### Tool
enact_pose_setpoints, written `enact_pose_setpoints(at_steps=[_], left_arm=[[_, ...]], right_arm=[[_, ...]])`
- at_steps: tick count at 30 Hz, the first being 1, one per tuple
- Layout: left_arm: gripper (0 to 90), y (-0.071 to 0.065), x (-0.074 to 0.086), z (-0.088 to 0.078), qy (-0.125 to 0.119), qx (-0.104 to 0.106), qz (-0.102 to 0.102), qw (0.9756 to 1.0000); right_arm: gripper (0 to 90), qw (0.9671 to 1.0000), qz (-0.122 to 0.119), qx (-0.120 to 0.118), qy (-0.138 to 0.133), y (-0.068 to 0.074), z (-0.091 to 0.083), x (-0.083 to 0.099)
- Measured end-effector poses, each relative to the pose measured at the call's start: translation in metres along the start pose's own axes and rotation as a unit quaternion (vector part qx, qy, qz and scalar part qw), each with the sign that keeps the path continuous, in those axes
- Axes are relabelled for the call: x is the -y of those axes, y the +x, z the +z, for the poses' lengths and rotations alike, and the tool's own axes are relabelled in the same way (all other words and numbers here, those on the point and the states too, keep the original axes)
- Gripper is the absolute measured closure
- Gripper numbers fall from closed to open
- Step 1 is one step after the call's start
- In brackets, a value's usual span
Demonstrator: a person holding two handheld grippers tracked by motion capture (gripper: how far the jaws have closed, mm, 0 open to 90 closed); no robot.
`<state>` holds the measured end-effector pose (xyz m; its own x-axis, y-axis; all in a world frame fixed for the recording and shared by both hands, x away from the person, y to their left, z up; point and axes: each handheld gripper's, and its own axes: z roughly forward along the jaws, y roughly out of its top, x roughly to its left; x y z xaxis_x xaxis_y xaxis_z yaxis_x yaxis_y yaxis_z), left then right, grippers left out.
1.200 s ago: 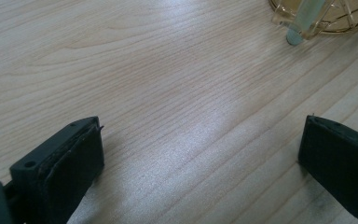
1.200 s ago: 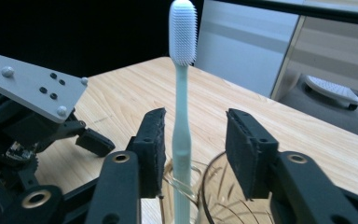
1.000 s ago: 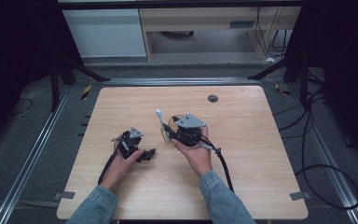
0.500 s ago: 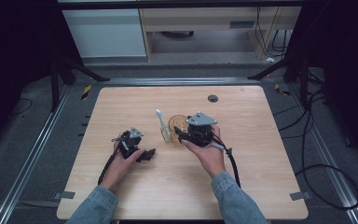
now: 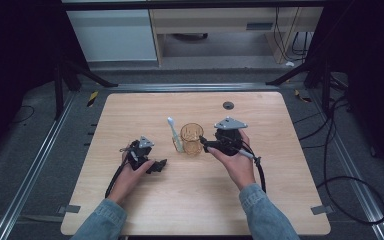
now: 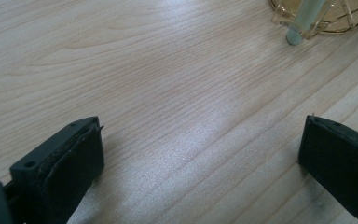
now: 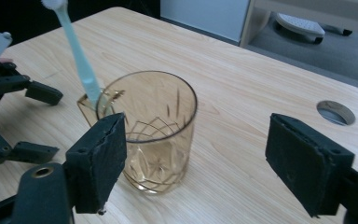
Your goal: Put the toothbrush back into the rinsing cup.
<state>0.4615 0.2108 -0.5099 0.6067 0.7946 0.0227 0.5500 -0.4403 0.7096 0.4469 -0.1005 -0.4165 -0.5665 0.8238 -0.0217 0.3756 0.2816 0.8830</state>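
An amber cut-glass cup stands upright near the middle of the wooden table. A pale blue toothbrush leans at its left side, head up, with the handle end at the cup's foot. My right gripper sits just right of the cup. Its jaws have just been opening and stand open, with no pad pressing the glass. My left gripper rests low on the table to the cup's left, open over bare wood.
A round cable hole lies in the table behind the right gripper. Cables trail from both grippers toward the near edge. White and wooden shelving stands beyond the far edge, and black stand legs flank the table.
My right gripper has drawn off to the right from the cup and opened wider. The cup, partly covered before, now stands in plain sight. The left gripper has stayed put.
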Motion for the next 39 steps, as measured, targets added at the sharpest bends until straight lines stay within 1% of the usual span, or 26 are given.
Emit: enact_pose_setpoints(at_steps=[1, 7, 11, 13, 17, 21, 24, 29, 32, 35, 39], left_arm=[[0.0, 0.000, 0.000, 0.000, 0.000, 0.000, 0.000, 1.0000], [0.0, 0.000, 0.000, 0.000, 0.000, 0.000, 0.000, 1.0000], [0.0, 0.000, 0.000, 0.000, 0.000, 0.000, 0.000, 1.0000], [0.0, 0.000, 0.000, 0.000, 0.000, 0.000, 0.000, 1.0000], [0.0, 0.000, 0.000, 0.000, 0.000, 0.000, 0.000, 1.0000], [0.0, 0.000, 0.000, 0.000, 0.000, 0.000, 0.000, 1.0000], [0.0, 0.000, 0.000, 0.000, 0.000, 0.000, 0.000, 1.0000], [0.0, 0.000, 0.000, 0.000, 0.000, 0.000, 0.000, 1.0000], [0.0, 0.000, 0.000, 0.000, 0.000, 0.000, 0.000, 1.0000], [0.0, 0.000, 0.000, 0.000, 0.000, 0.000, 0.000, 1.0000], [0.0, 0.000, 0.000, 0.000, 0.000, -0.001, 0.000, 1.0000]], right_arm=[[18.3, 1.0000, 0.005, 0.001, 0.005, -0.002, -0.001, 0.000], [15.3, 0.9997, 0.012, 0.013, 0.018, -0.014, -0.008, 0.005], [13.9, 0.9992, 0.021, 0.023, 0.025, -0.025, -0.014, 0.009], [12.8, 0.9986, 0.029, 0.031, 0.033, -0.034, -0.019, 0.012], [12.0, 0.9975, 0.038, 0.044, 0.039, -0.047, -0.028, 0.018], [10.8, 0.9963, 0.042, 0.054, 0.052, -0.058, -0.037, 0.023], [10.4, 0.9957, 0.040, 0.060, 0.058, -0.064, -0.043, 0.028], [10.1, 0.9935, 0.045, 0.074, 0.073, -0.077, -0.056, 0.042], [9.8, 0.9918, 0.052, 0.082, 0.083, -0.084, -0.062, 0.052], [9.5, 0.9903, 0.060, 0.084, 0.093, -0.089, -0.066, 0.061], [9.2, 0.9883, 0.065, 0.088, 0.105, -0.095, -0.067, 0.073]])
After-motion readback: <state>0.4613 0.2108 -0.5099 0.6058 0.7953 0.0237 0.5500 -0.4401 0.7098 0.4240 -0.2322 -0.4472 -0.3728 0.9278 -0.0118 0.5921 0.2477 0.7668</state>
